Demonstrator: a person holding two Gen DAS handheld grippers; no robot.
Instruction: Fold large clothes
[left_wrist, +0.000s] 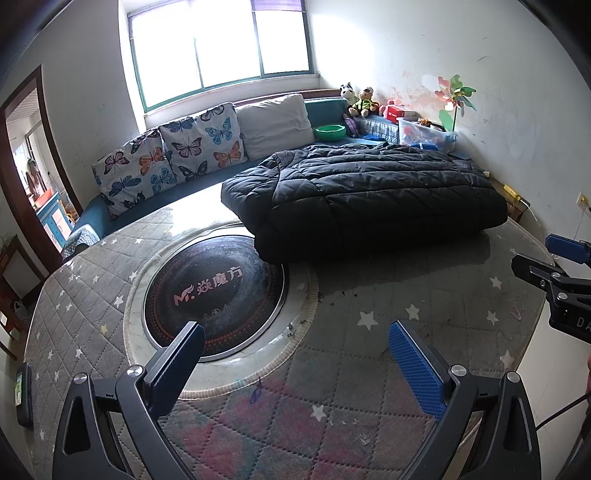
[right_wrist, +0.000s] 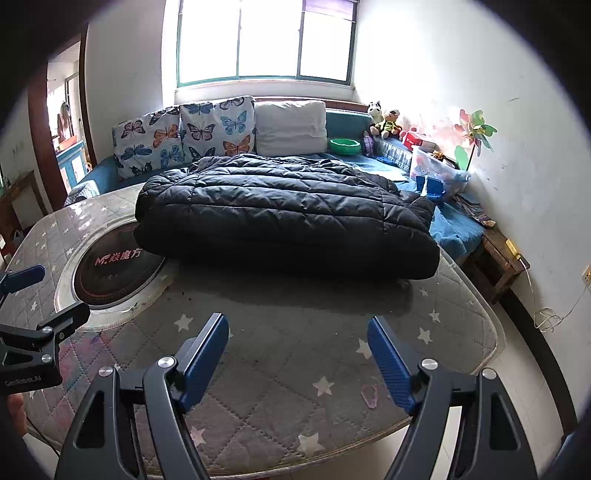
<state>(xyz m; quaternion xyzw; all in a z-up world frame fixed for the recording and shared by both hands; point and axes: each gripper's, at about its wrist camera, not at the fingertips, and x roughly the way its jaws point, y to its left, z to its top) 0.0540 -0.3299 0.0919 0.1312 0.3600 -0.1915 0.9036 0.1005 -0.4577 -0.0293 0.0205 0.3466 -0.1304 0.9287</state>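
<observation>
One black padded jacket (right_wrist: 284, 218) lies folded at the far side of the quilted surface (right_wrist: 295, 369), partly over the one round black hotplate (left_wrist: 214, 295). Two grippers wait near the front edge, left gripper (left_wrist: 295, 343) and right gripper (right_wrist: 297, 336), fingers spread, holding nothing. Much bare quilt lies between.

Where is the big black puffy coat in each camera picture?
Left wrist view: the black coat lies folded in the upper right middle, on the far part of the quilted table cover, beyond the open left gripper.
Right wrist view: the black coat sits in the centre, beyond the open right gripper.
Shared landmark: the round black cooktop, whose far right edge the coat covers.
</observation>
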